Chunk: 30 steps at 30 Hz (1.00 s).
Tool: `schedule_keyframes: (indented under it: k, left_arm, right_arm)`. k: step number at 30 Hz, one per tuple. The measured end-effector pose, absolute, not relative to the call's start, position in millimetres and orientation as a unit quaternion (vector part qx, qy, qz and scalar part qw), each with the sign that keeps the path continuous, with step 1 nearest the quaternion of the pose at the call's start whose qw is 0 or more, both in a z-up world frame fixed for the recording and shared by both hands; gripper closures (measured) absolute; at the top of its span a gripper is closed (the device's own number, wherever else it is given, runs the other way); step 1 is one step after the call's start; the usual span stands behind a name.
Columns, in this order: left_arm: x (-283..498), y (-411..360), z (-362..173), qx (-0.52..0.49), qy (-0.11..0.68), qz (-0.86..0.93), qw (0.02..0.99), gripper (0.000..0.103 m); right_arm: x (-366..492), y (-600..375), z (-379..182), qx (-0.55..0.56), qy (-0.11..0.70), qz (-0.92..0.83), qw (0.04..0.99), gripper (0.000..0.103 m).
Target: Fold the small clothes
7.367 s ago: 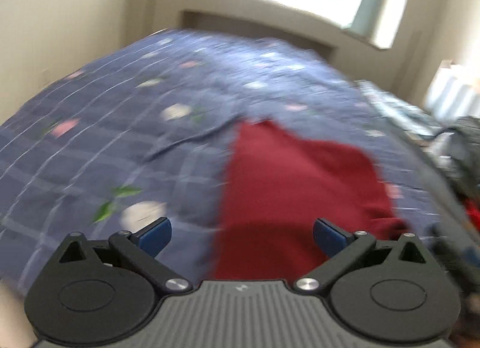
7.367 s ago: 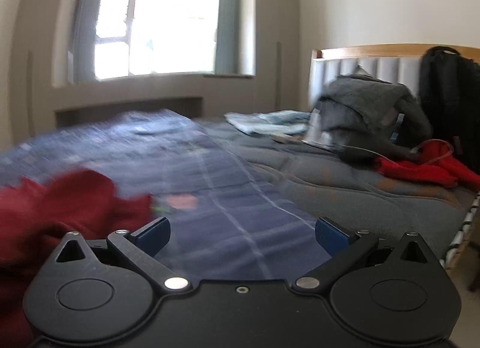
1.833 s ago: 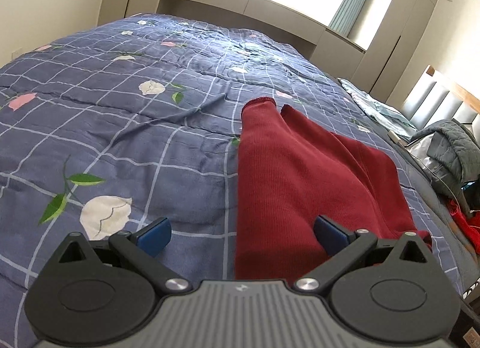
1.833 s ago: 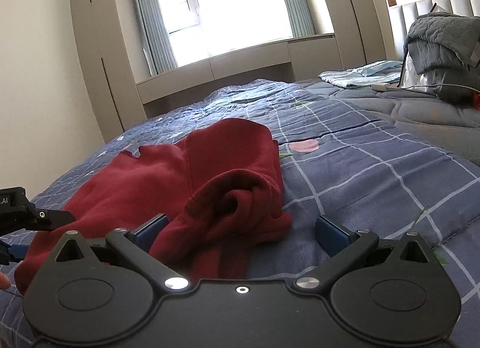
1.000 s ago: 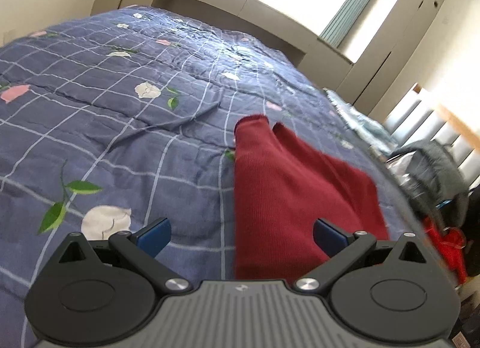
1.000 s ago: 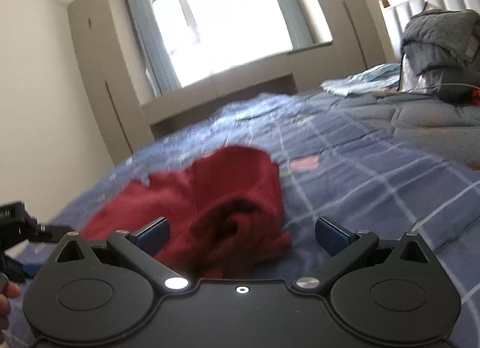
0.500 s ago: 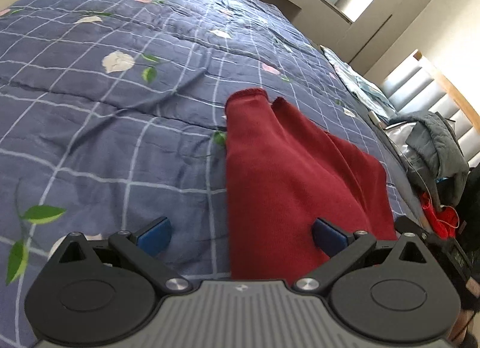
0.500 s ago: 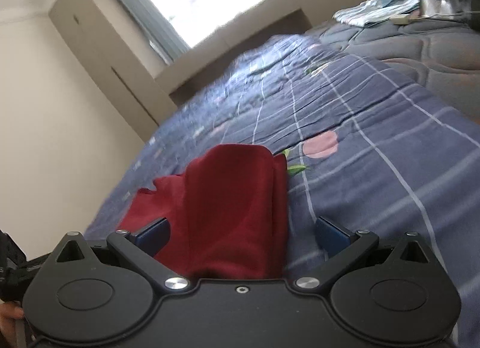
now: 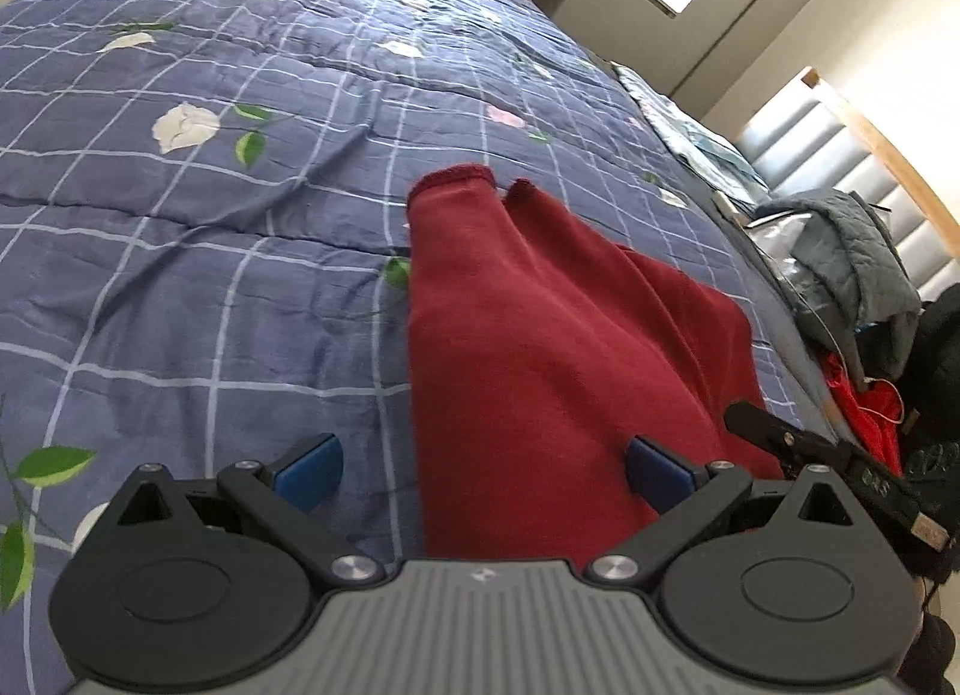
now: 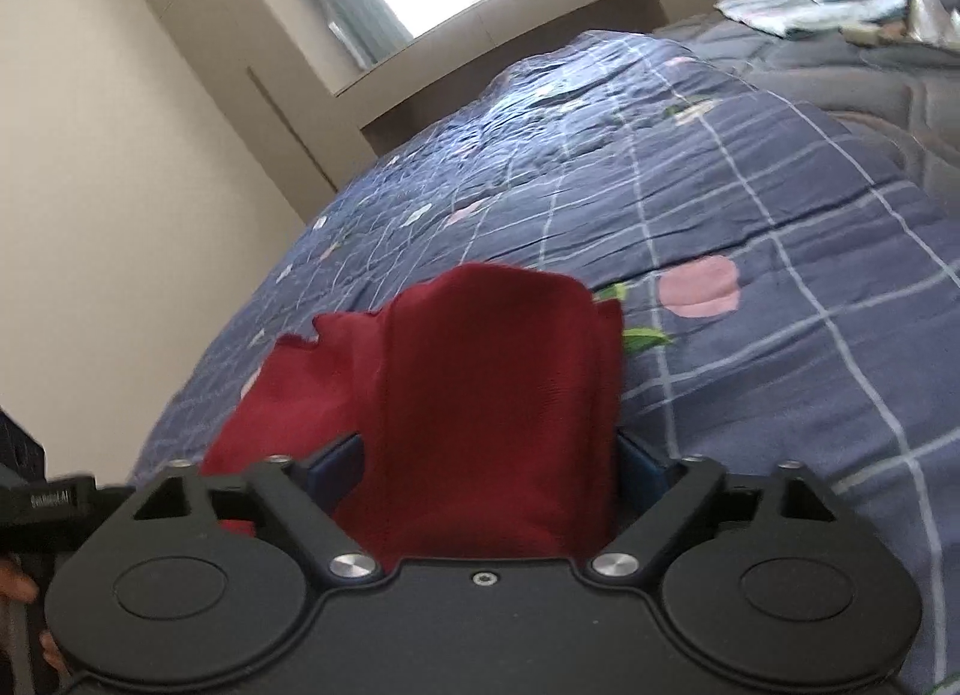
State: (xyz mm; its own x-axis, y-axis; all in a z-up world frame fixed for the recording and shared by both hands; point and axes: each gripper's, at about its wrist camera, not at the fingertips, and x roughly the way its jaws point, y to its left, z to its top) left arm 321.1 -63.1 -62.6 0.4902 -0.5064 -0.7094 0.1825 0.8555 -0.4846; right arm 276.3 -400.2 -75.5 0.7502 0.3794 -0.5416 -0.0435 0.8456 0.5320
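While the red garment point(image 9: 540, 335) lies partly folded on the bed point(image 9: 210, 215), the left claw point(image 9: 480, 470) stands apart at its 6 o'clock edge; the right claw point(image 10: 483, 470) is closing around a fold, so more folding seems left

The left claw point(image 9: 480, 470) hung with its blue pads spread wide over the near hem of a dark red sweater point(image 9: 558, 347), gripping nothing. The sweater lay on a navy floral checked quilt point(image 9: 210, 215), cuffs toward twelve o'clock. At three o'clock, part of the right claw point(image 9: 798, 443) reached in; a grey jacket point(image 9: 852, 251) lay beyond.
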Motion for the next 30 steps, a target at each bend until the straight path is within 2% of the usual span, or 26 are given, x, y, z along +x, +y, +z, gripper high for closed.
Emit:
schedule_keyframes:
  k: [2,4,7,11,14,15,16,18,21,30]
  left_arm:
    - [320.6,-63.9,-61.5,-0.173,0.459,-0.213,0.845,0.001]
    - [321.4,-64.1,-60.9,-0.173,0.458,-0.218,0.844,0.005]
    - [322.8,-61.9,-60.5,-0.180,0.460,-0.222,0.841,0.013]
    - [322.8,-62.2,-58.0,-0.184,0.466,-0.226,0.835,0.027]
    - [321.3,-65.4,-53.3,-0.173,0.467,-0.225,0.837,0.040]
    - [321.0,-66.4,-51.6,-0.167,0.468,-0.222,0.839,0.046]
    - [320.6,-66.9,-49.8,-0.164,0.467,-0.220,0.840,0.050]
    - [319.5,-65.8,-44.9,-0.163,0.463,-0.220,0.843,0.063]
    - [317.7,-60.6,-36.3,-0.167,0.453,-0.225,0.846,0.073]
    - [315.9,-15.8,-0.2,-0.176,0.406,-0.202,0.873,0.076]
  right_arm:
    - [276.1,-409.1,-77.1,0.271,0.335,0.111,0.895,0.035]
    - [275.3,-415.6,-78.3,0.279,0.339,0.103,0.892,0.053]
    - [274.8,-419.1,-79.6,0.284,0.342,0.099,0.890,0.058]
    - [274.5,-408.9,-76.0,0.256,0.344,0.102,0.898,0.059]
    - [275.6,-406.1,-75.6,0.257,0.345,0.103,0.897,0.070]
    - [275.6,-405.5,-74.8,0.260,0.345,0.105,0.896,0.079]
    - [275.3,-404.1,-73.1,0.261,0.343,0.106,0.896,0.083]
    - [273.6,-397.8,-67.0,0.246,0.342,0.096,0.902,0.085]
    - [269.9,-389.0,-53.5,0.229,0.330,0.093,0.911,0.087]
    - [285.9,-341.6,-8.3,0.211,0.295,0.139,0.922,0.089]
